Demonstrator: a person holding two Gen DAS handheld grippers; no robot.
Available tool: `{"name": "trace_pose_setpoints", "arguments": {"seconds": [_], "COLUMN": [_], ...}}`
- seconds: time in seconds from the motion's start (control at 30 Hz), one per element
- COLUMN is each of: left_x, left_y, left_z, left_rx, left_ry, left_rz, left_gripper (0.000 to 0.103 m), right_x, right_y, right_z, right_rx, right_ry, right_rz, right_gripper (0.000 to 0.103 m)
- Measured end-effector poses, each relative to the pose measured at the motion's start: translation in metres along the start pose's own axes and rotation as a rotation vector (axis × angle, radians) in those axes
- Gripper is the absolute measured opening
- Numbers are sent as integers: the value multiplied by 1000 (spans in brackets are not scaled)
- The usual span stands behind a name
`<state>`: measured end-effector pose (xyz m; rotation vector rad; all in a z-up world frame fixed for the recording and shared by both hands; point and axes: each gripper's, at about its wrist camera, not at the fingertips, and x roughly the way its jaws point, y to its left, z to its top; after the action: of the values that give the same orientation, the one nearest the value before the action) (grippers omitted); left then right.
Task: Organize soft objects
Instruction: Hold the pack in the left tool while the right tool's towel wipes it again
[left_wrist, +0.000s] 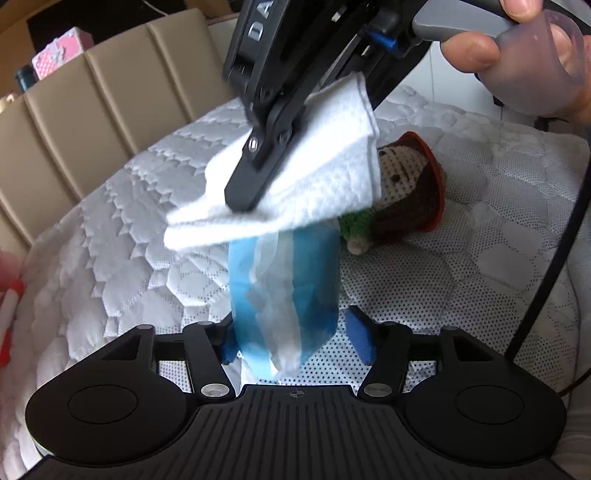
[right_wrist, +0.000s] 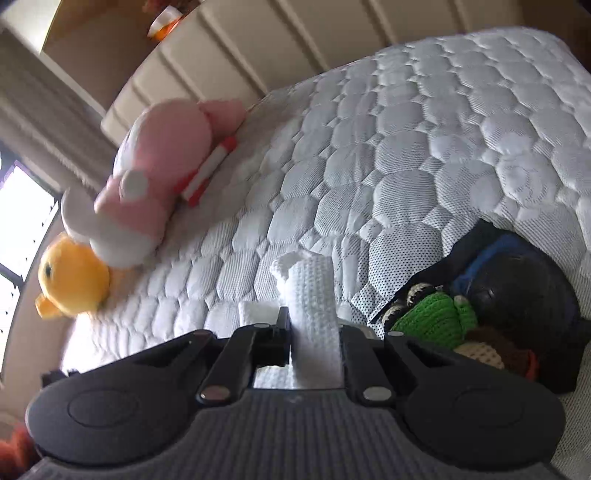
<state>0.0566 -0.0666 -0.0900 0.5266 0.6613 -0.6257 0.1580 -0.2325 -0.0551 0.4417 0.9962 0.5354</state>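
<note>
The right gripper (left_wrist: 243, 192) pinches a white tissue (left_wrist: 317, 177) above the blue tissue pack (left_wrist: 284, 295) clamped by the left gripper (left_wrist: 295, 343), so either pulling out or tucking in looks underway.

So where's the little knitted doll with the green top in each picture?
Left wrist view: the knitted doll lies right of centre, partly behind the white cloth.
Right wrist view: the doll is at the lower right, beside the right tool.
Shared landmark: the quilted mattress under it.
</note>
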Motion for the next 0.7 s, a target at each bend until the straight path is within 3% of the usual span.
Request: {"name": "trace_pose_setpoints", "arguments": {"seconds": [0.13, 0.23, 0.37, 0.47, 0.5, 0.53, 0.57, 0.63, 0.7], "left_x": [-14, -13, 11, 31, 33, 30, 27, 18, 8], "left_y": [12, 22, 18, -2, -12, -18, -23, -23, -13], "left_z": [6, 18, 27, 28, 25, 22, 19, 13, 7], "left_rx": [-69, -94, -23, 112, 170, 212, 237, 206, 109], "left_ry": [-36, -28, 57, 139, 147, 146, 142, 120, 93], "left_rz": [-57, -100, -130, -145, -132, -112, -94, -63, -48], "left_gripper": [92, 94, 94, 93, 89, 74, 67, 63, 63], "right_x": [-14, -17, -14, -16, -16, -16, -14, -10, -7], "right_y": [-7, -8, -12, -13, -13, -12, -11, -9, -7], "right_z": [8, 12, 13, 14, 13, 12, 11, 8, 6], "right_rx": [46, 36, 37, 3, -9, -14, -15, -15, -16], "right_ry": [-56, -67, -48, -45, -41, -33, -22, -1, 20], "right_rz": [36, 34, 32, 16, 8, 14, 31, 66, 101], "right_gripper": [9, 9, 9, 9, 12, 13, 13, 13, 12]}}
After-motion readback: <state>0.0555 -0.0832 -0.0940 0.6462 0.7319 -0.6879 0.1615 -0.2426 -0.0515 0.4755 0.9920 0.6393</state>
